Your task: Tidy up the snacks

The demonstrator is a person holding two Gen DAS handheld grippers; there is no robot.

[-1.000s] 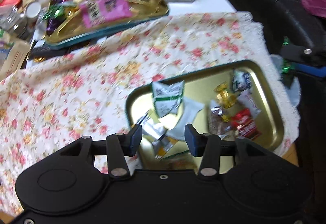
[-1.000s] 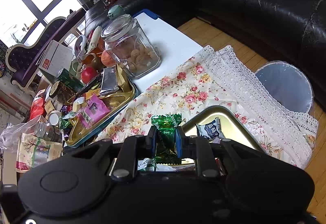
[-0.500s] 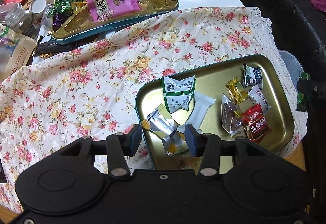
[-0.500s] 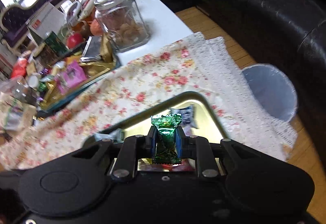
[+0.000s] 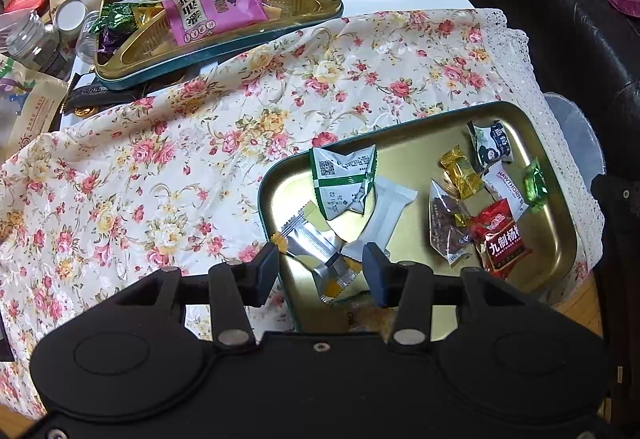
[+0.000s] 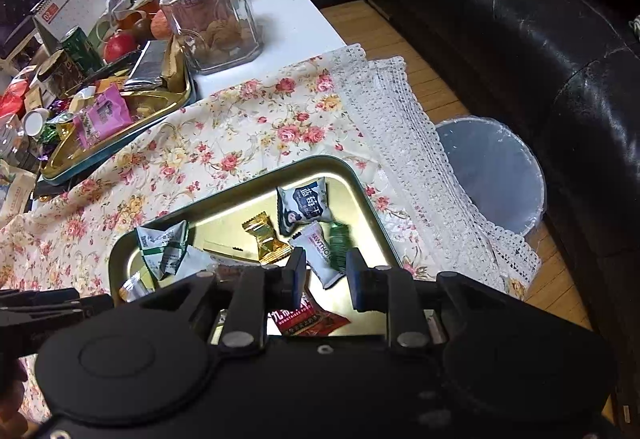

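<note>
A gold tray with a teal rim (image 5: 556, 239) (image 6: 360, 191) lies on the floral cloth and holds several wrapped snacks. A green foil candy (image 5: 534, 185) (image 6: 338, 245) is blurred in the air just beyond the right fingertips, over the tray's right side. My right gripper (image 6: 325, 275) is open and empty above the tray. My left gripper (image 5: 320, 273) is open and empty over the tray's near left corner, above a silver and yellow packet (image 5: 316, 251). A second gold tray (image 5: 224, 51) (image 6: 168, 107) full of snacks stands at the back left.
A glass jar of walnuts (image 6: 212, 15) stands behind the back tray. Fruit, cans and packets crowd the far left of the table. A lined waste bin (image 6: 492, 175) stands on the wooden floor to the right, by a black leather sofa (image 6: 520, 19).
My right gripper has opened and let go of the green candy, which now drops to the tray. Both grippers have moved closer over the front tray.
</note>
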